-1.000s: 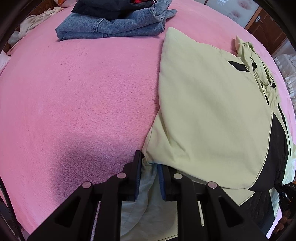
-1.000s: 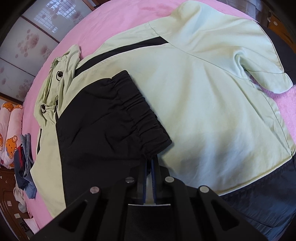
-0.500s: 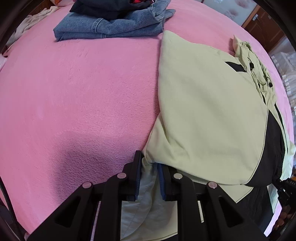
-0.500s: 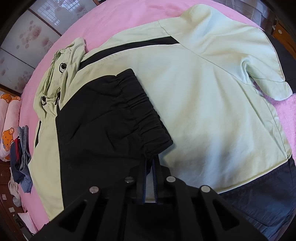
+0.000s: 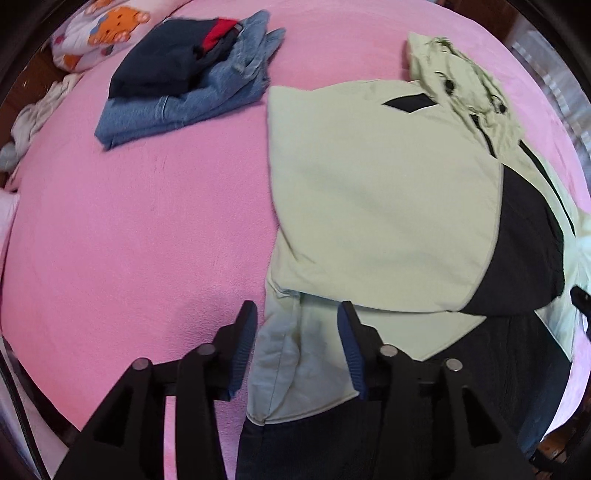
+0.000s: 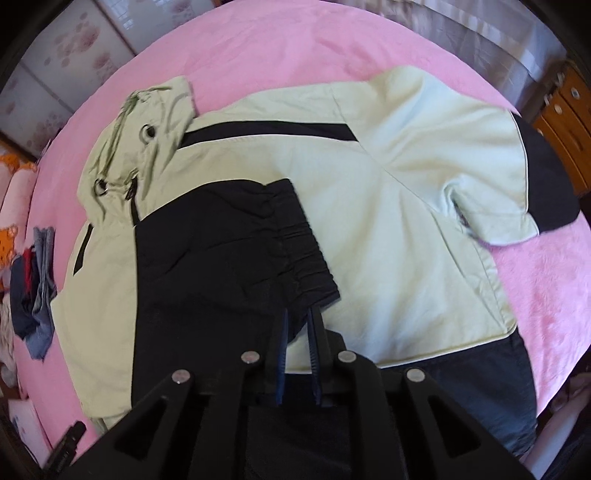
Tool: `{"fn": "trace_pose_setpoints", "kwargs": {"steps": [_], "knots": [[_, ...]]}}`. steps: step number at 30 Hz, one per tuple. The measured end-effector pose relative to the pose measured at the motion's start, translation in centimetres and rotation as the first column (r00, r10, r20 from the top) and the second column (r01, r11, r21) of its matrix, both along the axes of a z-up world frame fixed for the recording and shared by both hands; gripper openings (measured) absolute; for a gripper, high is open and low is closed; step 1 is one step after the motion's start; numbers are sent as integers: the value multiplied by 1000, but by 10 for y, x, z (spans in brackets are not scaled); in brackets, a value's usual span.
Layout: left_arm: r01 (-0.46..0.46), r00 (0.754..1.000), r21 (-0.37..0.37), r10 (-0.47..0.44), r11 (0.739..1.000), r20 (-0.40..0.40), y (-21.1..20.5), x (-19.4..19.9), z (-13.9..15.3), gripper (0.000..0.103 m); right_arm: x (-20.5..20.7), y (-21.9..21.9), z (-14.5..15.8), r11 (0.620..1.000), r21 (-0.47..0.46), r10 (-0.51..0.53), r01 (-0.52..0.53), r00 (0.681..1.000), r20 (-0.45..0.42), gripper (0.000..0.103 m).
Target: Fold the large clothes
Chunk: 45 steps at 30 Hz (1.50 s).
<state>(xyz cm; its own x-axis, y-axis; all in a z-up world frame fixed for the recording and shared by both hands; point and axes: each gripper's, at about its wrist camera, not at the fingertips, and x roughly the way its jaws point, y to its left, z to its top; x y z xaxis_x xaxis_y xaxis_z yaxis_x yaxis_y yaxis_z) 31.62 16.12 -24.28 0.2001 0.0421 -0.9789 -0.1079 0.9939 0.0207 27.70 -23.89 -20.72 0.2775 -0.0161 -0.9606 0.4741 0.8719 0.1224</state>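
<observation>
A light green jacket (image 5: 369, 203) with black panels lies on the pink bed cover (image 5: 129, 240), its left sleeve folded across the body. My left gripper (image 5: 295, 308) hangs above the jacket's lower left fold. Its jaws are opening, and the fabric lies loose below them with neither pad touching it. In the right wrist view the same jacket (image 6: 406, 206) shows the black elastic-cuffed sleeve (image 6: 221, 258) laid over its front. My right gripper (image 6: 298, 312) hovers at the cuff's corner. Those jaws stand a narrow gap apart and are opening, with nothing pinched between them.
A stack of folded jeans and dark clothes (image 5: 184, 85) sits at the far left of the bed, near a cartoon-print pillow (image 5: 99, 33). The jacket's hood (image 6: 147, 122) points to the far side. A wooden dresser (image 6: 569, 122) stands beyond the bed at the right.
Both grippers have risen off the jacket. The left jaws, earlier shut on the folded edge, have spread wide and let it go. The right jaws have parted slightly from the black cuff.
</observation>
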Motion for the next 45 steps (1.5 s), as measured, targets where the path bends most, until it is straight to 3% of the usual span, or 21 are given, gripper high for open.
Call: {"fn": "trace_pose_setpoints", "kwargs": {"steps": [4, 10, 13, 15, 19, 23, 28, 32, 37, 41, 45], "knots": [[58, 998, -77, -56, 995, 30, -17, -4, 21, 44, -6, 16, 15, 996, 21, 86, -87, 996, 39, 16], [156, 987, -209, -146, 966, 60, -63, 0, 22, 44, -13, 54, 17, 957, 158, 229, -244, 967, 106, 16], [192, 981, -247, -184, 950, 55, -78, 5, 13, 29, -14, 73, 9, 929, 186, 298, -320, 945, 137, 15], [204, 979, -275, -201, 940, 40, -85, 9, 6, 12, -13, 83, 0, 913, 208, 325, -352, 933, 152, 5], [202, 978, -325, -207, 924, 20, -85, 20, -14, 6, -3, 101, -21, 886, 261, 345, -383, 921, 179, 0], [166, 984, -334, -179, 928, -10, -79, 32, -37, 6, 9, 118, -42, 874, 289, 345, -390, 918, 198, 0], [115, 991, -309, -128, 944, -23, -63, 40, -57, 6, 18, 118, -65, 895, 286, 308, -342, 938, 160, 0], [88, 995, -272, -96, 958, -17, -44, 44, -63, 6, 21, 97, -67, 923, 255, 258, -288, 955, 146, 0], [40, 999, -215, -42, 976, -6, -7, 45, -62, 6, 21, 59, -64, 972, 117, 192, -203, 976, 102, 0], [-18, 1000, -232, 15, 972, -14, 22, 46, -64, 6, 18, 25, -63, 990, 67, 119, -125, 988, 96, 0], [-21, 1000, -253, 21, 967, -6, 37, 47, -65, 6, 24, 14, -68, 990, 74, 111, -119, 988, 103, 0]]}}
